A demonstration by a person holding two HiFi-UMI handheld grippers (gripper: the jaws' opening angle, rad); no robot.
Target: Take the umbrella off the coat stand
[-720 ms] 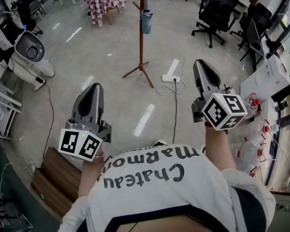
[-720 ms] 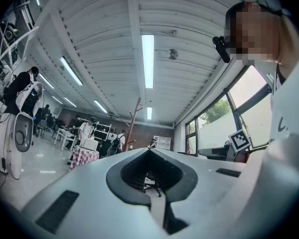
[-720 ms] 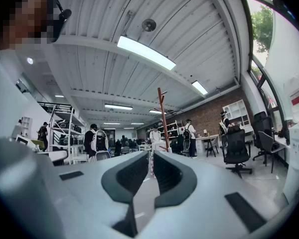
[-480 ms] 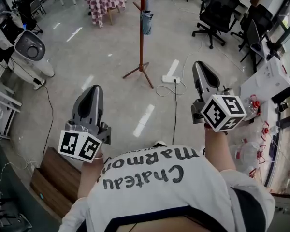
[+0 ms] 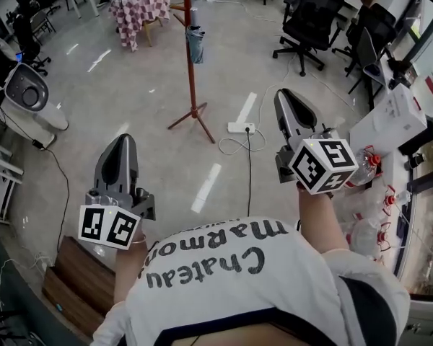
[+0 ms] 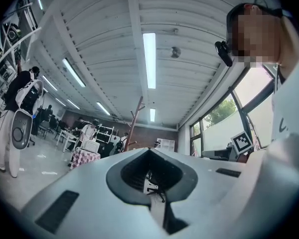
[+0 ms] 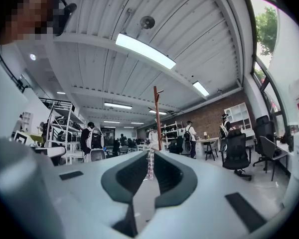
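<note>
Office-like lab: swivel chairs (image 5: 307,13), strip lights (image 6: 149,59), metal shelving (image 7: 57,121), white robot (image 5: 29,96).

Glossy floor (image 5: 141,92), wooden coat stand (image 5: 191,74)

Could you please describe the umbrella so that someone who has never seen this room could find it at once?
On the open floor ahead, between the checked table and the black office chairs, stands a reddish-brown coat stand on splayed legs. The umbrella hangs folded against its pole, a short blue-grey bundle, the only thing seen hanging there.
</note>
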